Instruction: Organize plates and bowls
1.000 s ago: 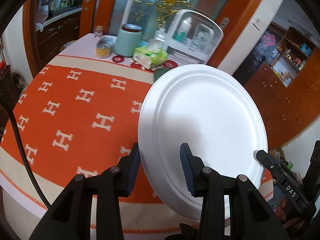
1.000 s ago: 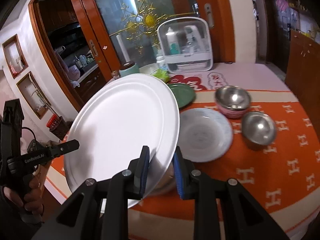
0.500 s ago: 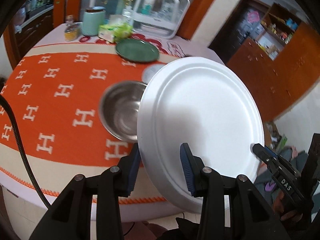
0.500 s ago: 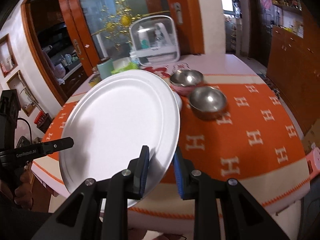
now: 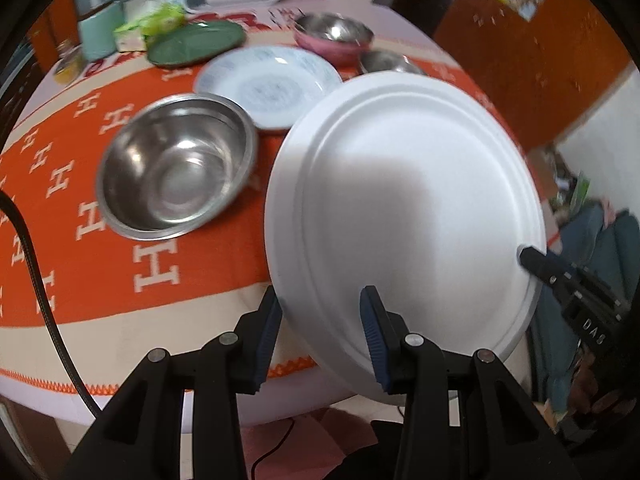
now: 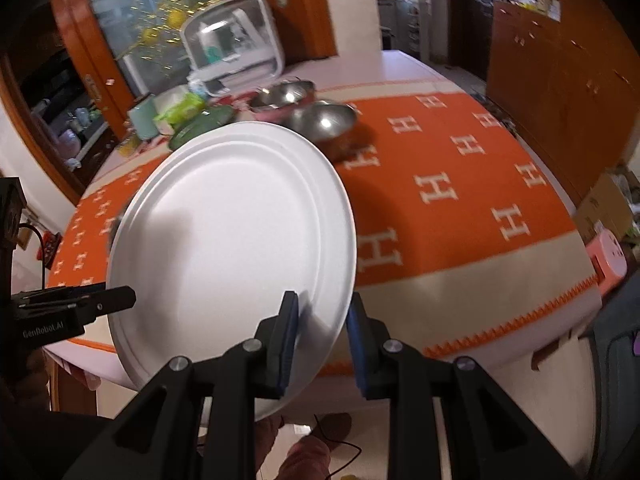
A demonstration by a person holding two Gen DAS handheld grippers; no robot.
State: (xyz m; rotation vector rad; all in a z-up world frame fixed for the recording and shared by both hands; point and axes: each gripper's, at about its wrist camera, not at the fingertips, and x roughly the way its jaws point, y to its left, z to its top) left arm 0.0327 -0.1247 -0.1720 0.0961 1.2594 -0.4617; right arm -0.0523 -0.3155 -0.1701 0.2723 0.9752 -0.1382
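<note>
1. Plate first: the large round white foam plate (image 5: 404, 216) hangs tilted at the near edge of the orange H-patterned tablecloth (image 5: 100, 276).
2. Left gripper (image 5: 320, 332) pinches one rim; right gripper (image 6: 322, 336) pinches the opposite rim.
3. Beyond the plate sits a wide shiny steel bowl (image 5: 176, 172), with a pale patterned round dish (image 5: 268, 84) behind it.

Orange tablecloth (image 6: 472, 184), mint canister (image 5: 96, 34), white cabinet (image 6: 234, 54) behind.
</note>
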